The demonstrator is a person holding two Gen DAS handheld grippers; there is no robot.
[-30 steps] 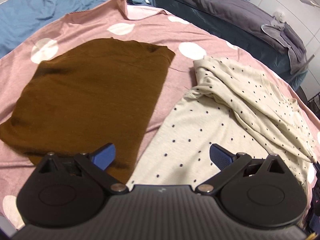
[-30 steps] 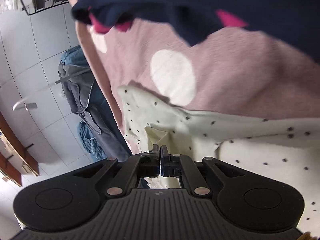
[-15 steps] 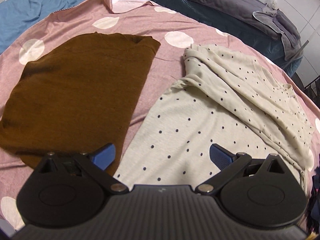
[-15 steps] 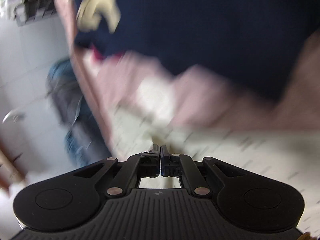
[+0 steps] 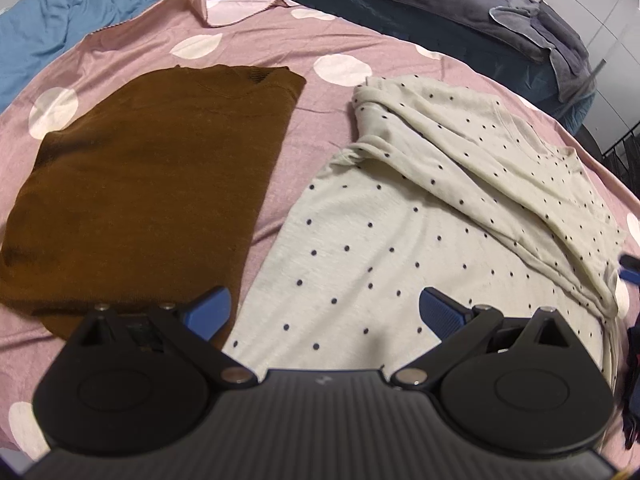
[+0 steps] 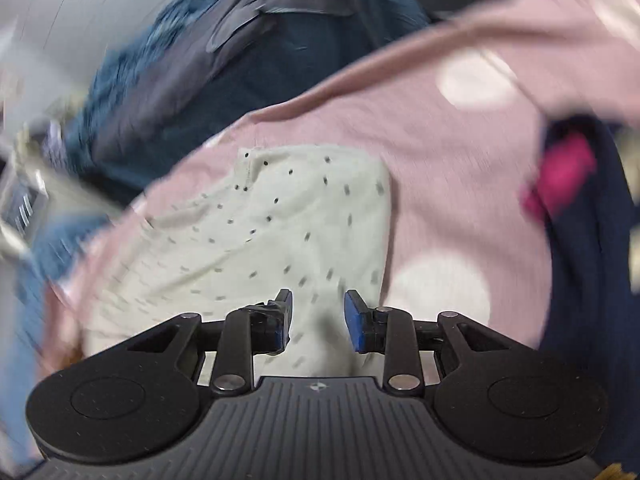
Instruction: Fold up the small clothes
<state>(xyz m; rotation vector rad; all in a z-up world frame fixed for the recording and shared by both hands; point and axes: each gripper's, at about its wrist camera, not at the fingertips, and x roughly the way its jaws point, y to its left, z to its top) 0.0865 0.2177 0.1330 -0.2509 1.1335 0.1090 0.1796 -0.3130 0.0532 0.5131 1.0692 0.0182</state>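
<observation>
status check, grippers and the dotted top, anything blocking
Left gripper open, hovering over cream dotted top. Right gripper just opened, nothing pinched. Top half-folded, rumpled. Brown garment beside it, apart.

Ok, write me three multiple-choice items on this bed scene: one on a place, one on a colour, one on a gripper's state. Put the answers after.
1. Seen from the left wrist camera, where does the brown garment lie relative to the dotted top?
A. To its left, with a strip of sheet between them
B. On top of it
C. To its right

2. What colour is the sheet under the clothes?
A. Plain green
B. Pink with white spots
C. Black

3. How does the right gripper stand?
A. Shut on the brown garment
B. Open, nothing pinched, over the dotted top
C. Shut on the sheet

Answers:
1 A: pink sheet shows between the two.
2 B: pink cloth with large white dots shows in both views.
3 B: its jaws have just been opening, and a clear gap shows between the pads.
</observation>
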